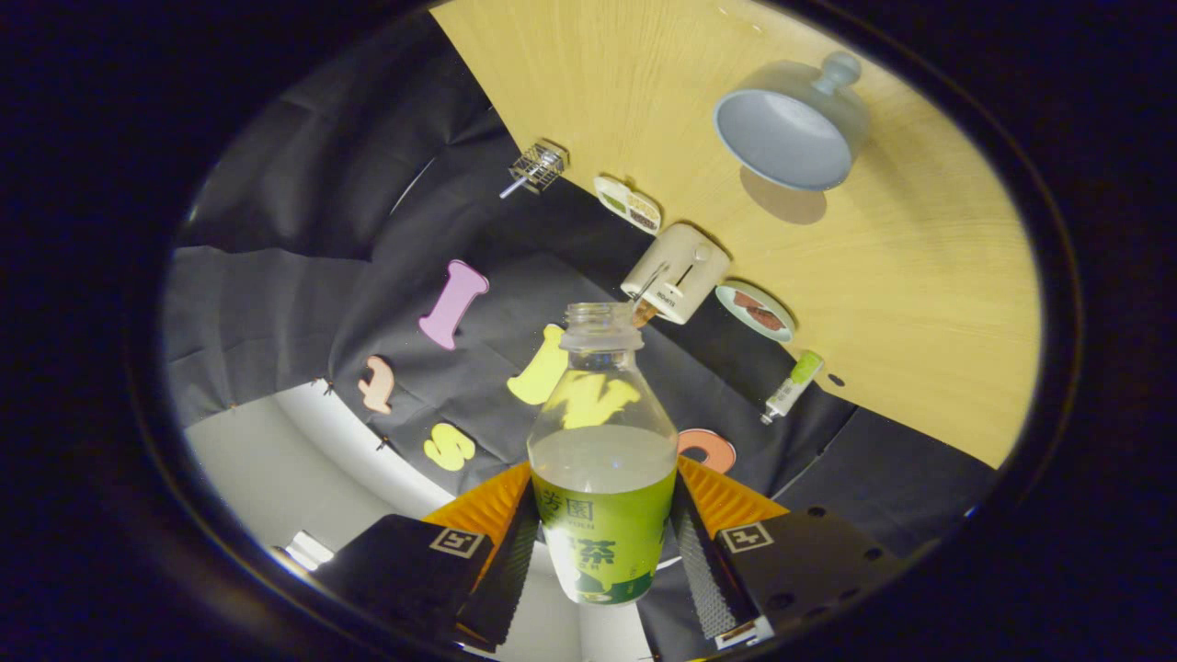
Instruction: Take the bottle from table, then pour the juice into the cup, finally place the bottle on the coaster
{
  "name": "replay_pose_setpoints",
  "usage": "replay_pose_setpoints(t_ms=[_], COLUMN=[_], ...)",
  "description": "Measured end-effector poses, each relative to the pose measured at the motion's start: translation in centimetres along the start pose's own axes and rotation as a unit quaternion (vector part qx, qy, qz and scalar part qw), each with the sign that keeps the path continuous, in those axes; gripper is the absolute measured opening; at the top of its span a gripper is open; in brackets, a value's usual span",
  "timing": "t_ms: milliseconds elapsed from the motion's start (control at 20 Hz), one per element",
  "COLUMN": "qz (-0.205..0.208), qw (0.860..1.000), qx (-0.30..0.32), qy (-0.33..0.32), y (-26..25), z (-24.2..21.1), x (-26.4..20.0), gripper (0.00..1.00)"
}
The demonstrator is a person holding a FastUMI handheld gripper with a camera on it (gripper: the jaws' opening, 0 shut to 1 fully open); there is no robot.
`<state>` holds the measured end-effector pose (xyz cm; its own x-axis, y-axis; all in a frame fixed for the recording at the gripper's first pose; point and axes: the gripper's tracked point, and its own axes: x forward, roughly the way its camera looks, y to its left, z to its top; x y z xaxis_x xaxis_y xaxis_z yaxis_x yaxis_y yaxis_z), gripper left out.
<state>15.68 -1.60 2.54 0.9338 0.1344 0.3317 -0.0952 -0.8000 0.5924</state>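
Note:
My gripper [602, 552] is shut on a clear plastic bottle [602, 460] with a green label, both fingers pressing on its lower body. The bottle has no cap, and pale juice fills it to about the top of the label. The view is rolled hard, so the wooden table [919, 276] slants across the far side. A pale blue-grey cup [786, 133] with a knob-like handle stands on the table, well beyond the bottle's mouth and off to one side, its inside bare. Bottle mouth and cup are apart.
Along the table's back edge, by the black cloth wall, sit a small wire basket [538, 167], a little tray of food [628, 204], a beige box [676, 273], a round dish [754, 311] and a small green-capped tube [793, 384]. Bare wood surrounds the cup.

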Motion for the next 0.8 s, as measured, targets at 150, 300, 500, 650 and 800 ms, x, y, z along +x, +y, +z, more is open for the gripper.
replay_pose_setpoints(t_ms=[150, 300, 500, 650, 800], qz=[-0.015, -0.039, -0.063, -0.112, -0.139], qw=[0.999, 0.993, 0.981, 0.956, 0.922], qx=[-0.038, -0.114, -0.186, -0.271, -0.360], qy=[0.002, 0.000, 0.000, -0.002, 0.013], y=[-0.5, -1.0, -2.1, -4.2, -5.7], z=[-0.6, -1.2, -1.8, -1.7, -2.0], x=[0.4, 0.6, 0.8, 0.8, 1.5], gripper=[0.78, 0.78, 0.78, 0.78, 0.78])
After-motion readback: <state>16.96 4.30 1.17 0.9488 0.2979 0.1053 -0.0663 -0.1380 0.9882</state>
